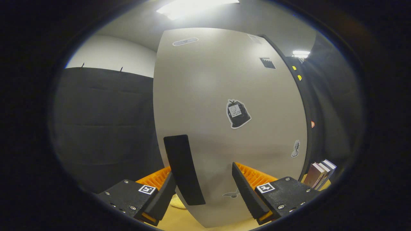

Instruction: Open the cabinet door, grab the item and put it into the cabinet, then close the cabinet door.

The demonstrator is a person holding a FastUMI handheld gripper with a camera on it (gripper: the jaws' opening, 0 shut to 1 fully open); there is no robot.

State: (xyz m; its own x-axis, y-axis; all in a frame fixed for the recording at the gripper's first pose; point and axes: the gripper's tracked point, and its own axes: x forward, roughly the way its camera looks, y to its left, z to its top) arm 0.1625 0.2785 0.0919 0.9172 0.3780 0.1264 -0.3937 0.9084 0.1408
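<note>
Black screwed jaws on the gripper (205, 189), orange-ribbed, with square markers.

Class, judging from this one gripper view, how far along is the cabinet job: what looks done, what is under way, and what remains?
Done: nothing yet; the grey cabinet door looks shut. Under way: the gripper is open, with the door's black handle between its fingers, close to the left one, not clamped. Left: pull the door open, fetch the item, perhaps from the books beside the cabinet, place it inside, close the door.

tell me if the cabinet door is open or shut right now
Cannot tell for sure. The cabinet door faces the camera, its black handle just ahead of the open gripper, nearer the left finger; no interior shows.
</note>
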